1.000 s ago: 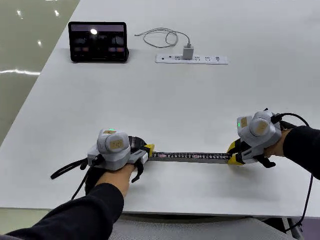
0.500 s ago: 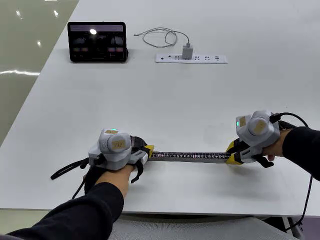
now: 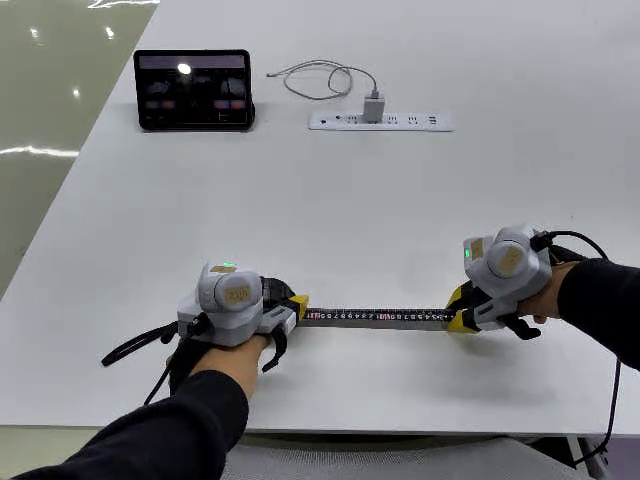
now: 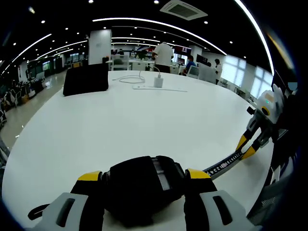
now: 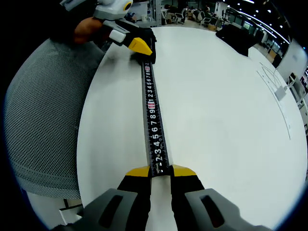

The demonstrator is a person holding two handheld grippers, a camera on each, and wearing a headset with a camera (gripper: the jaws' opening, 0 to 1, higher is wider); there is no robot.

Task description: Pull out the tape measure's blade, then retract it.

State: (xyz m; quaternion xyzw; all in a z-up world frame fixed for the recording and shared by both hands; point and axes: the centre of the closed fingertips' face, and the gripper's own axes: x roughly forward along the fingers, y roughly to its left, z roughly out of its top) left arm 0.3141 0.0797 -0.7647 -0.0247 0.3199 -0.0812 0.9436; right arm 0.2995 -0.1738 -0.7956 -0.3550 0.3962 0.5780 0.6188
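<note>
A black tape measure case (image 4: 143, 185) lies on the white table near its front edge, clamped between the yellow-tipped jaws of my left gripper (image 3: 290, 305). Its black numbered blade (image 3: 375, 316) stretches flat along the table to the right. My right gripper (image 3: 456, 310) is shut on the blade's end. In the right gripper view the blade (image 5: 154, 122) runs from my right gripper (image 5: 160, 172) up to the case (image 5: 147, 57) at the left gripper. The left gripper view shows the blade (image 4: 224, 164) reaching the right gripper (image 4: 246, 147).
A dark tablet (image 3: 193, 88) stands at the back left of the table (image 3: 330, 210). A white power strip (image 3: 380, 120) with a plugged charger and coiled cable lies at the back centre. A grey mesh chair back (image 5: 45, 115) sits off the front edge.
My right gripper has moved a little to the left with the blade's end, so less blade is out. The left gripper and case have stayed in place.
</note>
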